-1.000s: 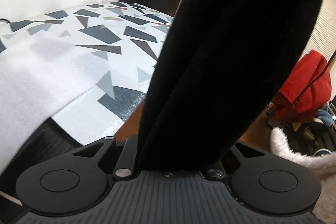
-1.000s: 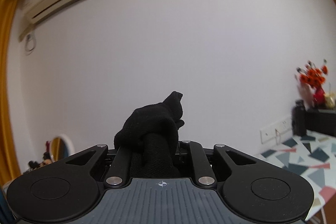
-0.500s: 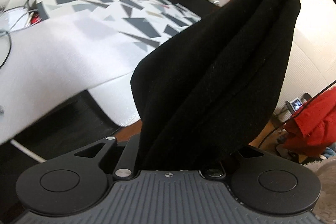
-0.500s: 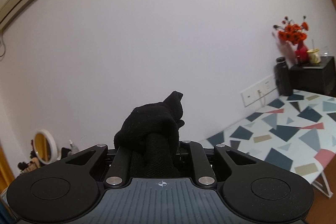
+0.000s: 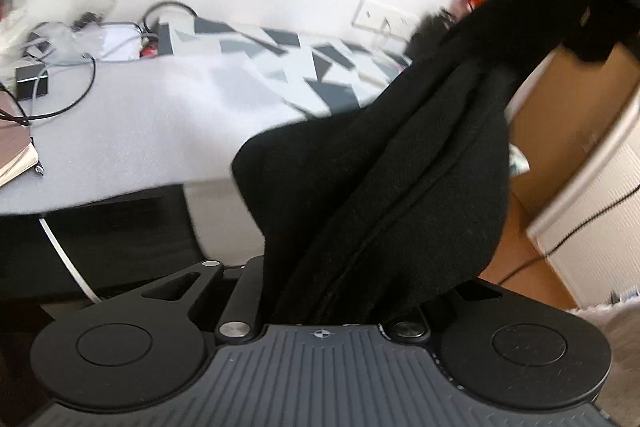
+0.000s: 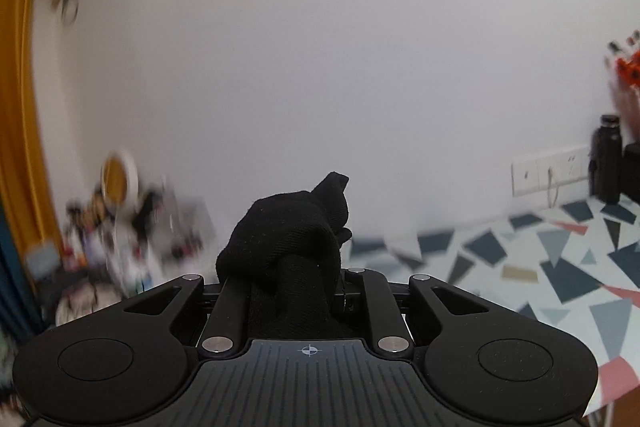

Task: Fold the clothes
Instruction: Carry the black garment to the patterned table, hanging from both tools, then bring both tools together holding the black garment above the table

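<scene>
Black knitted fabric of the dark garment [image 5: 400,179] hangs in the air between our left gripper [image 5: 320,307] and right gripper [image 6: 296,287], both clamped on it, so we should spread it taut before lowering it onto the white-padded table [image 5: 140,131].

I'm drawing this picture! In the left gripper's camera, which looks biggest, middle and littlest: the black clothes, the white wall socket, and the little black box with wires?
1. Black clothes: biggest by far, though closest to the camera.
2. White wall socket.
3. Little black box: looks smallest, but close to the socket, so unsure.
</scene>
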The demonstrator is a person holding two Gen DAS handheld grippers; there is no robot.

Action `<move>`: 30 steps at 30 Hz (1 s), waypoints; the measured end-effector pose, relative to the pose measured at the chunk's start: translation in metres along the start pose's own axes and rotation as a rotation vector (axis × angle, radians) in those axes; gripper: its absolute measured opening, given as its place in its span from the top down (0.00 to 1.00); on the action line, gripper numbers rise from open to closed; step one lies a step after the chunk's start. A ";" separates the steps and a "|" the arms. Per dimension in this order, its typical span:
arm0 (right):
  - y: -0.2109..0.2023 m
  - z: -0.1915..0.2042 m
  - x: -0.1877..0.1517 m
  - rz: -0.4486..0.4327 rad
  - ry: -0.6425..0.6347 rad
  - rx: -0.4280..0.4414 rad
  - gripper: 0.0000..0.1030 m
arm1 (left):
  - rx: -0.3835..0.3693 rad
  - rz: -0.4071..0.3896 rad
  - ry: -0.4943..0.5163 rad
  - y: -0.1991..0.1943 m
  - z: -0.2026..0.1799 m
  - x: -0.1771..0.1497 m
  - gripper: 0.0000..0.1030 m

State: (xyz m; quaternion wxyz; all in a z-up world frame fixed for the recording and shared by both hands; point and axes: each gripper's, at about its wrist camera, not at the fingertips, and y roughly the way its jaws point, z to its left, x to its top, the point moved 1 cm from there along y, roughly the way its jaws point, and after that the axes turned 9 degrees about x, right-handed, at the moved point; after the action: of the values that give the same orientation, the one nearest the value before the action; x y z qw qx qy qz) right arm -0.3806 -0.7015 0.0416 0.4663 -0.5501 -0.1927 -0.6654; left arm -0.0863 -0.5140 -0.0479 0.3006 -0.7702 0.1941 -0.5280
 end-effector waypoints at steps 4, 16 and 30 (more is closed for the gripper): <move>0.017 -0.017 -0.031 0.172 0.055 0.103 0.86 | 0.035 -0.074 -0.099 -0.017 -0.028 0.000 0.88; -0.009 0.004 -0.058 0.344 0.031 0.291 0.82 | 0.112 -0.252 -0.221 -0.073 -0.098 0.014 0.88; -0.053 -0.056 -0.029 0.243 0.097 0.266 0.81 | -0.066 -0.474 -0.104 -0.078 -0.169 0.111 0.88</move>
State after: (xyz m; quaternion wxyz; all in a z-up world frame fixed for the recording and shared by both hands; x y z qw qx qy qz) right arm -0.4571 -0.7064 0.0109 0.6207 -0.4699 -0.1885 -0.5986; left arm -0.2039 -0.5675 0.1255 0.1526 -0.8297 0.0094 -0.5369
